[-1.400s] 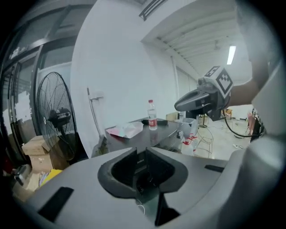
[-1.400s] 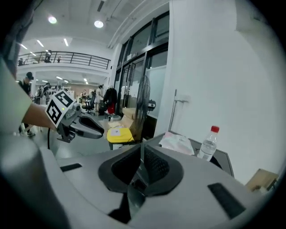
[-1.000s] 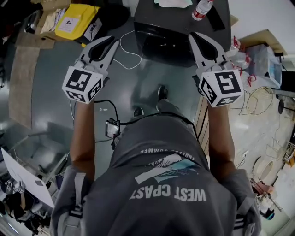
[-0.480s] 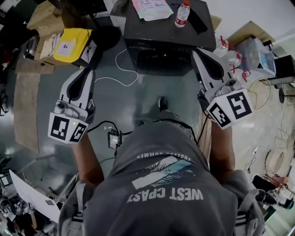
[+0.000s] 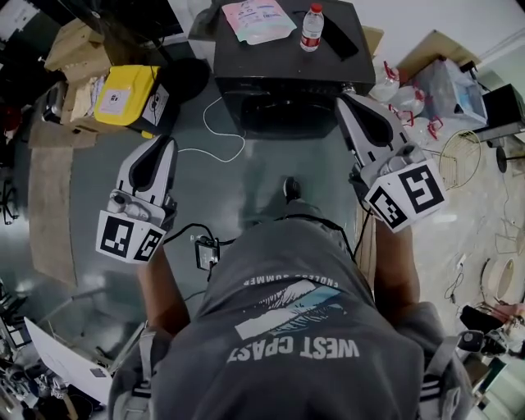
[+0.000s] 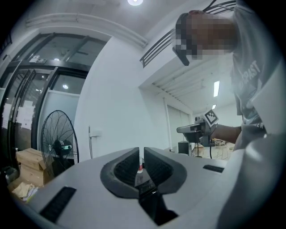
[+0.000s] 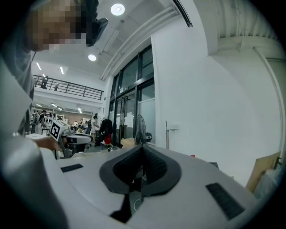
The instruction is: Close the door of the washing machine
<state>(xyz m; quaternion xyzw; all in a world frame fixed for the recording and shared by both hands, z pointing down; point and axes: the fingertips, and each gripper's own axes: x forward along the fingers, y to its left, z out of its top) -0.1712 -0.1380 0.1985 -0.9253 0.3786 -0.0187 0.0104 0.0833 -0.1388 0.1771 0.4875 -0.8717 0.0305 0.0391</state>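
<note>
1. Nearest, the person's grey shirt (image 5: 287, 328) fills the bottom of the head view. It hides the floor under it and cuts off both upper arms.
2. The left gripper (image 5: 166, 141) is held out in front of the washing machine (image 5: 283, 78), to its left and well apart from it. In its own view the jaws have just been closing to a thin slit, with nothing between them.
3. The right gripper (image 5: 345, 98) reaches the machine's front right corner. From above I cannot tell whether it touches. In its own view the pads meet and hold nothing.
4. The machine is black and seen from steeply above. Its front face (image 5: 283, 115) is in shadow, so I cannot tell whether the door is open or closed.
5. A bottle (image 5: 311, 26) and a packet (image 5: 257, 18) lie on the machine's top.
6. Only the head view shows the machine. Only the gripper views show a standing fan (image 6: 59, 145), and its place relative to the machine is unclear.
</note>
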